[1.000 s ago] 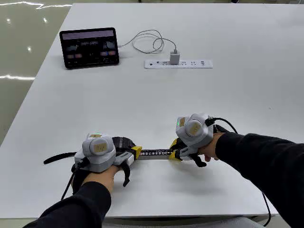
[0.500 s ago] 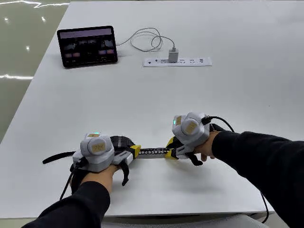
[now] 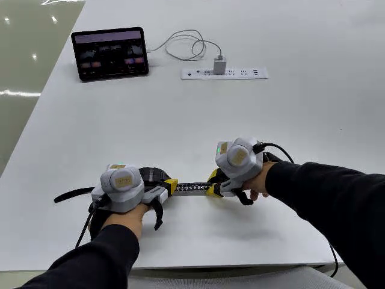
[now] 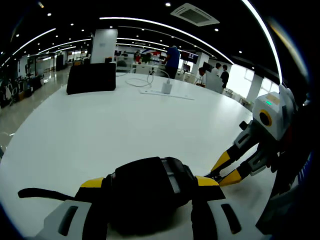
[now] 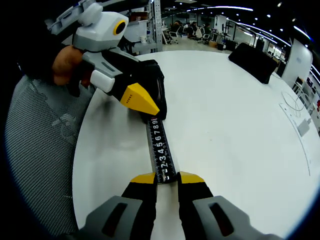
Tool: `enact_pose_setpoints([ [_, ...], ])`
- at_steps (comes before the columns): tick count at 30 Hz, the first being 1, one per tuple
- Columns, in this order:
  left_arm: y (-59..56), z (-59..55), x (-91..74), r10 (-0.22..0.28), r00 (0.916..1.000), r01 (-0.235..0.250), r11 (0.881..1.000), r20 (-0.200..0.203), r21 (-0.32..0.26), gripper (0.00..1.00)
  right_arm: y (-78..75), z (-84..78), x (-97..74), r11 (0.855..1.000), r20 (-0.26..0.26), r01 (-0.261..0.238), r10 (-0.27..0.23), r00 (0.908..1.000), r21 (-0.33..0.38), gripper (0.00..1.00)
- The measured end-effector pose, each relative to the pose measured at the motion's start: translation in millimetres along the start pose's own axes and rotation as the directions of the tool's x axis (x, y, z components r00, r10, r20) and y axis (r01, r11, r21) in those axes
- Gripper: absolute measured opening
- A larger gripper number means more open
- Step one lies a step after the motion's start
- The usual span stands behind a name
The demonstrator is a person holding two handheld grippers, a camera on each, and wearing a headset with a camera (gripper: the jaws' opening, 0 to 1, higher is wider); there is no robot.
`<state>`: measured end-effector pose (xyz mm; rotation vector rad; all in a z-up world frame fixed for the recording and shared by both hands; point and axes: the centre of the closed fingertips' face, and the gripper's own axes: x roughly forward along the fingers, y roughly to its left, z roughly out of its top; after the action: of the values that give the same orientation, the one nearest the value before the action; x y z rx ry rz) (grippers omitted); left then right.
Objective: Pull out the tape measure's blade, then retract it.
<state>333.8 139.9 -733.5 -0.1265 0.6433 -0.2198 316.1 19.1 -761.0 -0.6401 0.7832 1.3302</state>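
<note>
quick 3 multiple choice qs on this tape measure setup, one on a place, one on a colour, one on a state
1. Where on the table is the tablet? A far left B near right edge C between the grippers
2. What colour are the right gripper's fingertips? A red B yellow C blue
3. How is the blade? A fully retracted B partly out of the case C bent upward

1 A: it stands far left.
2 B: yellow tips pinch the blade.
3 B: numbered blade runs from the case, in the left gripper, to the right gripper.
</note>
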Motion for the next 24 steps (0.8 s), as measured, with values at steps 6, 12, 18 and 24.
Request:
enact_pose_setpoints([
  [6,-0.2,0.2,-0.1,-0.001,1.0,0.001,1.0,0.001,0.0,0.64,0.3,1.8,0.8,1.0,0.009,0.007,-0.007,0.9999,0.012,0.11],
  [12,-0.7,0.3,-0.2,-0.002,1.0,0.002,1.0,0.001,0.0,0.63,0.7,3.7,2.1,1.0,0.015,0.004,-0.004,0.9999,0.005,0.11],
  [18,-0.7,0.3,-0.4,-0.003,1.0,0.003,1.0,0.0,0.0,0.63,0.8,5.1,3.2,1.0,0.017,-0.002,0.002,0.9999,0.0,0.11],
  [24,-0.2,0.3,-0.2,-0.004,1.0,0.004,1.0,0.0,-0.001,0.64,1.2,6.6,4.6,1.0,0.018,-0.005,0.005,0.9998,0.003,0.11],
])
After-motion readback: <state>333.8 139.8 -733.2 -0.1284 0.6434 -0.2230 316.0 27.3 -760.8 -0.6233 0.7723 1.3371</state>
